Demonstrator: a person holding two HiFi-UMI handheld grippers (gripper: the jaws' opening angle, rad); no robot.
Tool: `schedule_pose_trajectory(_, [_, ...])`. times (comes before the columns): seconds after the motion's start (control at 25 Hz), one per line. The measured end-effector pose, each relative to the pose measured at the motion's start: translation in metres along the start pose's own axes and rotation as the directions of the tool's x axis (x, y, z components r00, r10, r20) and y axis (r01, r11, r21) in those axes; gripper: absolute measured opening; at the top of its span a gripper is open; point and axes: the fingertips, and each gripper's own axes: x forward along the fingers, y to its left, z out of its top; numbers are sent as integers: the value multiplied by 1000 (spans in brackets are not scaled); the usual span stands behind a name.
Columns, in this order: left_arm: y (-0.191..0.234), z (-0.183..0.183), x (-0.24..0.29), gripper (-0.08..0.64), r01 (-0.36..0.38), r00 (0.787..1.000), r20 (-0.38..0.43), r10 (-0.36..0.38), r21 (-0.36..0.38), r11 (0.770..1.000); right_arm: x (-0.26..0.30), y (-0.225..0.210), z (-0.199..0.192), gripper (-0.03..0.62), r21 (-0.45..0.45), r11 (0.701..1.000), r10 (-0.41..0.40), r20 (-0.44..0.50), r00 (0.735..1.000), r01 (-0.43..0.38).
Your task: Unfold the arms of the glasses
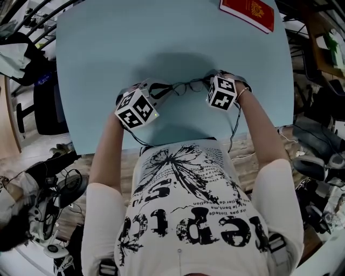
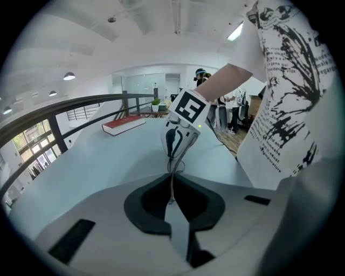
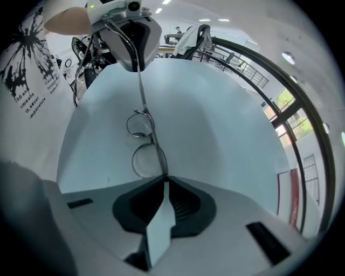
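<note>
Here the glasses (image 3: 146, 161) hang over the tabletop (image 1: 161, 43), long axis running tool to tool: the right tool (image 3: 164, 182) clamps the frame beside the lenses, and the left tool (image 2: 172, 200) pinches one arm's far end (likely the arm to swing).

A pale blue table (image 1: 108, 54) fills the middle, with a red book (image 1: 249, 12) at its far corner. Wooden floor (image 1: 243, 153) shows by its near edge, and a black chair (image 1: 48, 102) stands to its left. A dark railing (image 2: 64, 105) curves past tall windows (image 2: 27, 148); round lamps (image 2: 69, 76) dot the white ceiling (image 2: 161, 32)
</note>
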Motion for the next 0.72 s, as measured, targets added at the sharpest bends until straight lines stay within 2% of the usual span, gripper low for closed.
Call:
schedule_pose_trajectory(0.12, [-1, -2, -1, 28, -1, 1000, 20, 1, -2, 1000, -1, 2, -1, 54, 27, 999, -21, -26, 999, 21])
schedule_pose_trajectory(0.2, [-2, -3, -2, 28, 2, 1000, 27, -2, 3, 1000, -5, 5, 0, 95, 15, 999, -30, -36, 999, 31])
schedule_pose_trajectory(0.32, [-5, -4, -1, 28, 10, 999, 32, -10, 9, 1000, -13, 10, 13, 118, -4, 999, -39, -7, 999, 39])
schedule_pose_trajectory(0.52, [-9, -4, 2, 28, 27, 999, 22, -27, 15, 1000, -15, 26, 58, 118, -115, 993, 6, 64, 998, 2])
schedule_pose_trajectory(0.72, [-9, -1, 3, 28, 37, 999, 13, -37, 24, 999, 1, 34, 82, 114, -235, 972, 31, 42, 999, -21])
